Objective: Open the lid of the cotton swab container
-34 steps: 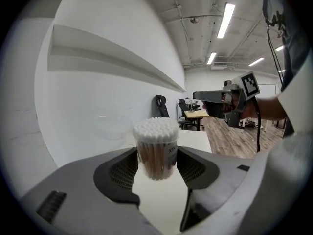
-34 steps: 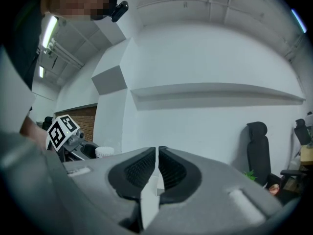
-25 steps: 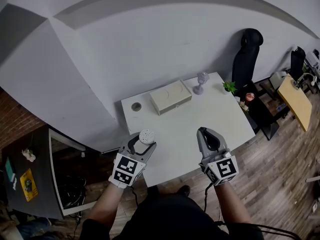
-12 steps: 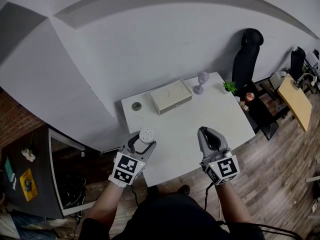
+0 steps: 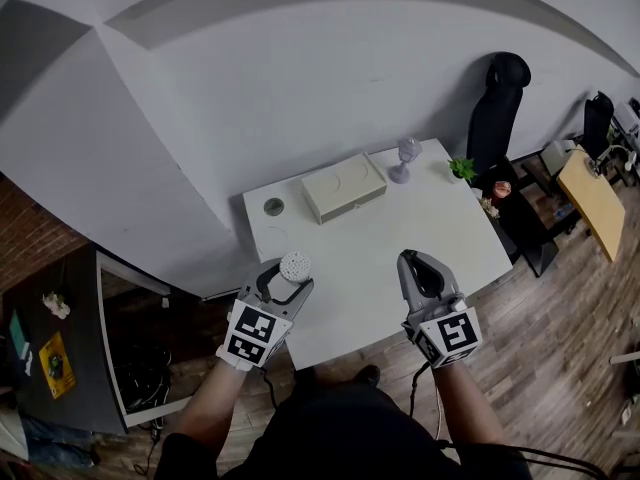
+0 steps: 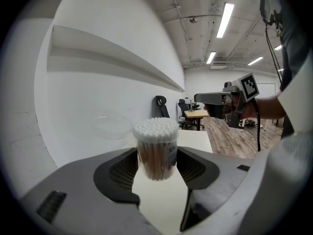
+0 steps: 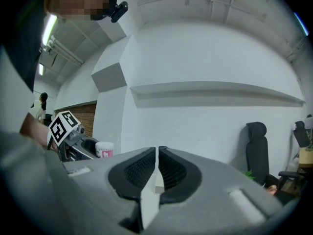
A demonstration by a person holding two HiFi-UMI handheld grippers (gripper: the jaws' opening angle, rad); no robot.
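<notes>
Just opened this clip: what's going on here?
A person holds a two-jaw gripper in each hand at the near edge of a white table. The left gripper is shut on an upright cotton swab container, with the white swab tips showing at its top. What looks like a clear lid lies on the table beyond it. The right gripper hangs off to the side, jaws together and empty.

Clear glossy plastic cotton swab container (image 6: pixel 157 148), fluffy white tips; left gripper (image 6: pixel 156 159) matt grey plastic, pads (image 6: pixel 122 169) ribbed, perhaps rubber; table (image 5: pixel 370 243) smooth matt white
</notes>
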